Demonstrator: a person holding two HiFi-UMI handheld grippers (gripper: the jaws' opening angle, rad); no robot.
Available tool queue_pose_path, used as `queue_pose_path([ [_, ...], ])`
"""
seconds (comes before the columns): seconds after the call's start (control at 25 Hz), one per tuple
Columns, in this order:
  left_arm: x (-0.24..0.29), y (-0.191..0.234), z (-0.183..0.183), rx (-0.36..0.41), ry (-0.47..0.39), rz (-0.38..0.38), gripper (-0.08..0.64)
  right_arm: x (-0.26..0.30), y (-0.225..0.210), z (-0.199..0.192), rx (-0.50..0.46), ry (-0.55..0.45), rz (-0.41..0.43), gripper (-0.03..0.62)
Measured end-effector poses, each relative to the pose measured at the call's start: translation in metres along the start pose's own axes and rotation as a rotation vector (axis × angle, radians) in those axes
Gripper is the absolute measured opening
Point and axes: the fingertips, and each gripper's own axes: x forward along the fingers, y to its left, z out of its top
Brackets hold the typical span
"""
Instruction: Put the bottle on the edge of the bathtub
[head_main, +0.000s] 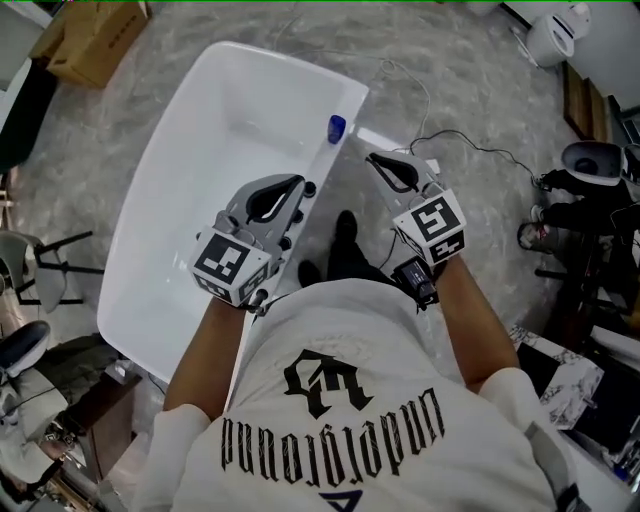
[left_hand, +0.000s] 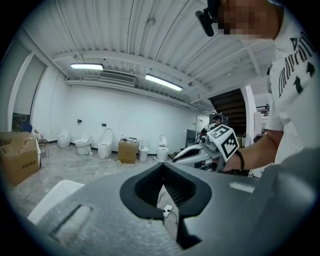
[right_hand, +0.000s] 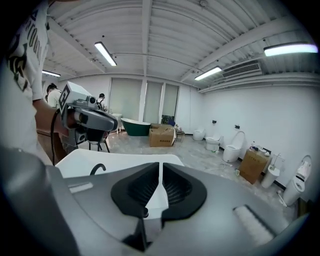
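Observation:
A small blue bottle (head_main: 337, 127) stands on the right rim of the white bathtub (head_main: 140, 230), near its far corner. Both grippers hang in the air on the near side of it, apart from it. My left gripper (head_main: 298, 182) is over the tub's right side, its jaws together with nothing between them. My right gripper (head_main: 373, 157) is just outside the rim, to the right of the bottle, also shut and empty. In the left gripper view the jaws (left_hand: 162, 165) meet at the tips and the right gripper (left_hand: 194, 153) shows beyond. In the right gripper view the jaws (right_hand: 160, 164) meet over the tub (right_hand: 100, 159).
A cardboard box (head_main: 95, 40) lies on the floor beyond the tub at the left. Cables (head_main: 455, 145) run across the marble floor at the right, near black gear (head_main: 590, 165). A chair (head_main: 40, 270) stands left of the tub. Toilets (left_hand: 106, 145) line the far wall.

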Motion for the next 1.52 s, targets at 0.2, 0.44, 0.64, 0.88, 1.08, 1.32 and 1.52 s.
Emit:
queue_pose_path([
  [0.2, -0.037, -0.019, 0.031, 0.065, -0.063, 0.019, 0.008, -0.037, 0.008, 0.019, -0.004, -0.047, -0.049, 0.012],
  [0.44, -0.06, -0.032, 0.03, 0.057, -0.053, 0.008, 0.008, -0.07, 0.022, 0.029, 0.038, -0.078, -0.06, 0.002],
  [0.64, -0.065, -0.037, 0.016, 0.03, -0.043, 0.017, 0.008, -0.09, 0.033, 0.028, 0.035, -0.088, -0.049, 0.002],
  [0.88, -0.055, -0.066, 0.01, 0.029, -0.018, 0.019, 0.008, -0.126, 0.028, 0.016, 0.039, -0.104, -0.047, 0.002],
  [1.08, -0.033, -0.113, 0.004, 0.016, 0.004, 0.016, 0.008, -0.168, 0.023, -0.011, 0.075, -0.106, -0.032, 0.002],
  [1.32, -0.003, -0.184, -0.007, 0.0, 0.023, 0.001, 0.008, -0.225, 0.021, -0.047, 0.099, -0.096, 0.005, 0.002],
  [1.52, 0.001, -0.229, -0.018, -0.009, 0.062, 0.033, 0.008, -0.261, 0.026, -0.074, 0.113, -0.098, 0.043, 0.002],
])
